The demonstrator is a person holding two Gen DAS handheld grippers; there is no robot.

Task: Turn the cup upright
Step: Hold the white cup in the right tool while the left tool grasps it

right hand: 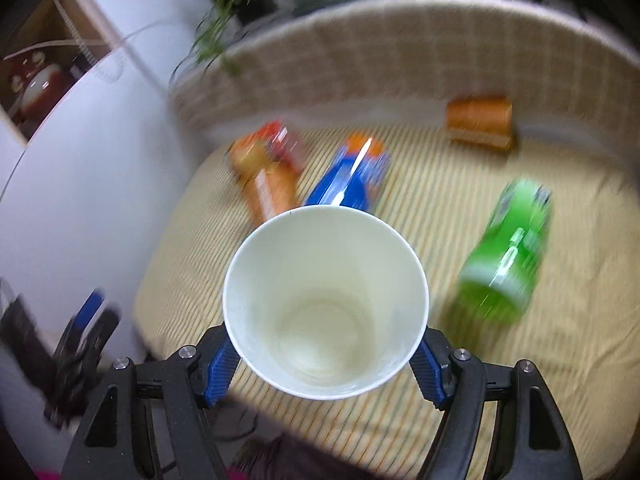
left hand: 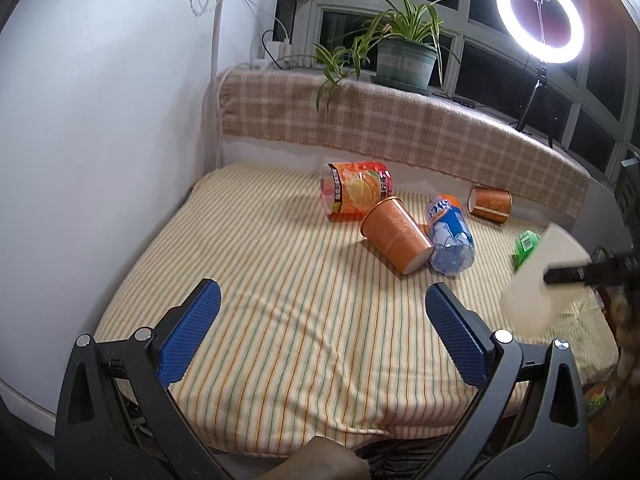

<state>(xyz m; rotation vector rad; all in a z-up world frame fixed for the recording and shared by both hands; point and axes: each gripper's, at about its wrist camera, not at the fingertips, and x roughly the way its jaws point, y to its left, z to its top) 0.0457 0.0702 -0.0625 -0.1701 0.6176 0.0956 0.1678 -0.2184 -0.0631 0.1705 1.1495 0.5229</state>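
Left black plastic two-finger gripper (left hand: 322, 328) and right black plastic two-finger gripper (right hand: 325, 364) carry ribbed blue pads (left hand: 190, 336) and silver screws (left hand: 83, 340)

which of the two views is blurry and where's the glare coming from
Right wrist view: motion blur smears the green bottle and the striped cloth, while the white cup held in the right gripper stays sharp. Left wrist view: crisp, but the ring light blows out top right; fisheye bends the edges.
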